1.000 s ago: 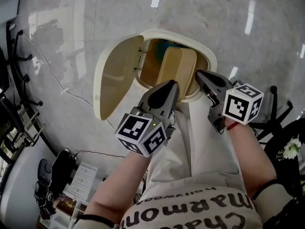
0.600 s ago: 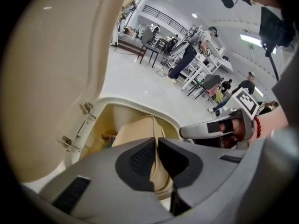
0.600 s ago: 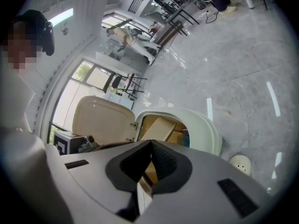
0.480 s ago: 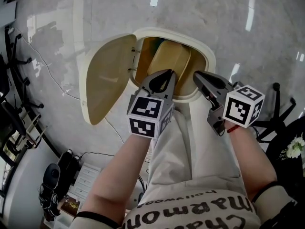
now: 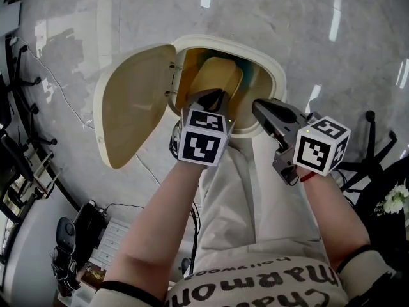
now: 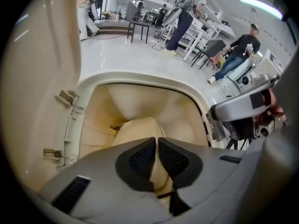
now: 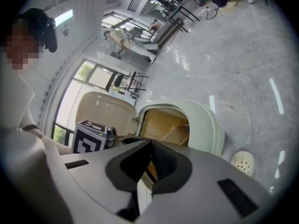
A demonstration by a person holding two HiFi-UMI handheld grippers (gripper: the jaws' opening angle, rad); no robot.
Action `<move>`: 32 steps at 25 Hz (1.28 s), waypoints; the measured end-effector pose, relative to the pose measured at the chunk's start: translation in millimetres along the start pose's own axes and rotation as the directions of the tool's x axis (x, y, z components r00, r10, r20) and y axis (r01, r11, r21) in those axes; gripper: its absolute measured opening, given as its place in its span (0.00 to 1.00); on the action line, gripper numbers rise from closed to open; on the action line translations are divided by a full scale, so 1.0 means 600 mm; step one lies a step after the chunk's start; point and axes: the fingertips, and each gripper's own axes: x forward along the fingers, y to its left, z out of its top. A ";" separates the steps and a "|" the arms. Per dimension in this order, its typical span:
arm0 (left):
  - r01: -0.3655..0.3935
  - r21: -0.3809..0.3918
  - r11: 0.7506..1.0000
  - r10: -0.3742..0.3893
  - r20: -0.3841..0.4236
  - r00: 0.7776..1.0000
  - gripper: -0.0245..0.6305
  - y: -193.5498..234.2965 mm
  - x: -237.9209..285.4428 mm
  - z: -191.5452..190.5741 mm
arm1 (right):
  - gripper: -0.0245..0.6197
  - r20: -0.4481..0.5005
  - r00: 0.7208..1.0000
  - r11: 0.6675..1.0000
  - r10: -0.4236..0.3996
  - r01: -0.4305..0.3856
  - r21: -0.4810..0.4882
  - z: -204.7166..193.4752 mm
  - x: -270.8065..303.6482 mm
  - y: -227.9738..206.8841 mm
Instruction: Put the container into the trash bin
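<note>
Head view: left gripper (image 5: pixel 213 98) jaws seemingly tight on container (image 5: pixel 222 75) in trash bin (image 5: pixel 225 42); right gripper (image 5: pixel 258 106) closed

- trash bin (image 5: pixel 276 75) mouth faces up; lid (image 5: pixel 131 104) hangs open on the left and blocks entry from that side.
- container (image 5: pixel 222 75) fills mid-mouth; wider gap to its right along the inner wall, slimmer gap by the hinges.
- left gripper (image 5: pixel 216 94) sits over the near rim, right gripper (image 5: pixel 257 105) near it; tight between them.
- floor (image 5: pixel 300 18) beyond the bin gives an open far-side approach.
- cable (image 5: pixel 67 98) left of the lid, chair base (image 5: pixel 374 149) at right, person's legs (image 5: pixel 236 184) close the near side.
</note>
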 end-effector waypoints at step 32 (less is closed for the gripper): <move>-0.105 0.070 0.992 0.117 -0.210 0.971 0.12 0.045 0.078 -0.026 | 0.04 0.007 0.999 0.999 0.034 -0.034 0.036 -0.010 -0.004 -0.010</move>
